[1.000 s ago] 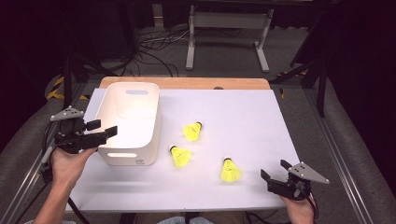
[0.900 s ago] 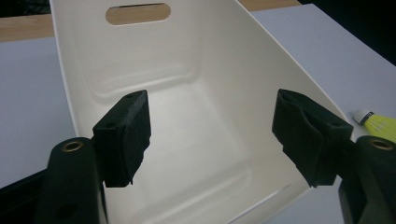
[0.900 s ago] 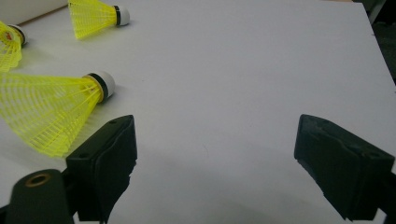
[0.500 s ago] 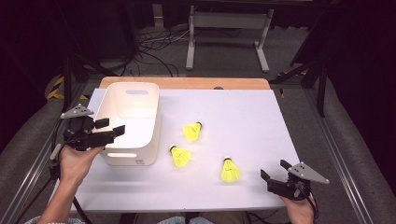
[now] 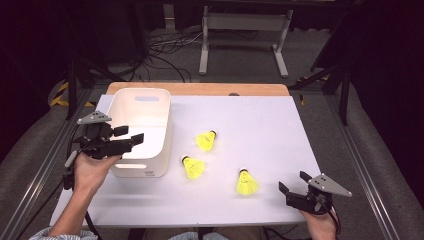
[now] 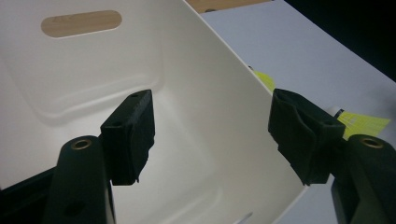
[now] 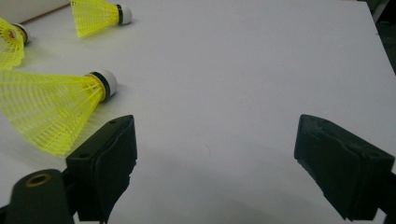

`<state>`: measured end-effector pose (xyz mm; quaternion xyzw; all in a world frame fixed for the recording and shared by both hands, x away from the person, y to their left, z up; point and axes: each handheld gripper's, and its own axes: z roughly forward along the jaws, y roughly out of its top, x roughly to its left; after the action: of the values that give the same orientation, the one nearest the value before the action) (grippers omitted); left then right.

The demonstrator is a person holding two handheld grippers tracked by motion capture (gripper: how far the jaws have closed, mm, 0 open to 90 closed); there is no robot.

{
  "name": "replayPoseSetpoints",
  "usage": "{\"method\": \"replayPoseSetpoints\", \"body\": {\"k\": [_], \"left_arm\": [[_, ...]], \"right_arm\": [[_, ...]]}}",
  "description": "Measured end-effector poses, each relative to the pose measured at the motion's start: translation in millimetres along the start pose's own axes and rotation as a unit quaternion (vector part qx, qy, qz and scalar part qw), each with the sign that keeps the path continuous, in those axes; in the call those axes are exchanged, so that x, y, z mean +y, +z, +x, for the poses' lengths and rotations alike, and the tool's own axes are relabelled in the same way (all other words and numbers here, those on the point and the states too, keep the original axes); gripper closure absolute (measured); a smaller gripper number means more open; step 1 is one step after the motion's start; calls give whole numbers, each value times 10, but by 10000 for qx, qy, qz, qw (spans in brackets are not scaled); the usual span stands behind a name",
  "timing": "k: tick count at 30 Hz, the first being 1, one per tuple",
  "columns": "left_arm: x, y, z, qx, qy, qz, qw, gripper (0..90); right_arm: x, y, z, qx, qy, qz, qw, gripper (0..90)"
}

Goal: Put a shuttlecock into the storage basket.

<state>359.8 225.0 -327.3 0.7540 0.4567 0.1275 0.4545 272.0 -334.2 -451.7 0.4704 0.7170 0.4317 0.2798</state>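
The left gripper [image 5: 131, 135] hangs at the near left wall of the white bin [image 5: 150, 112], its tips reaching over the rim. In the left gripper view its jaws stand wide, one over the bin's hollow and the other out past the right wall, so that wall [image 6: 224, 121] runs up between them without either pad touching it. The jaws have just been closing a little, and nothing is pinched. The bin's slotted handle [image 6: 81, 23] lies straight ahead of this gripper on the far wall.

The right gripper [image 5: 295, 186] sits low at the near right corner of the worktop [image 5: 260, 120], jaws spread wide with bare worktop between them. The nearest shuttlecock [image 5: 246, 183] lies just beside it, to its left and a touch ahead; in the right gripper view its yellow skirt [image 7: 46, 109] comes close to the left jaw but stays clear of it, cork end pointing away from the gripper. A second shuttlecock [image 5: 193, 167] lies farther left, near the bin's right wall, and a third shuttlecock [image 5: 206, 140] lies beyond that, farther ahead. All three rest on the worktop outside the bin, between the two grippers and well apart from the left one.
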Motion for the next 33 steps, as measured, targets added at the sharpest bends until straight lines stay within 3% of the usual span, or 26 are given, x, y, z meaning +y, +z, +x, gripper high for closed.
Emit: {"method": "replayPoseSetpoints", "body": {"k": [16,33], "left_arm": [[90,184,-162,-372,166,115,9991,354],[187,338,-308,-626,388,247,9970,367]], "right_arm": [[0,4,1,13,-13,14,10000,138],[-1,10,0,38,-7,21,10000,138]]}}
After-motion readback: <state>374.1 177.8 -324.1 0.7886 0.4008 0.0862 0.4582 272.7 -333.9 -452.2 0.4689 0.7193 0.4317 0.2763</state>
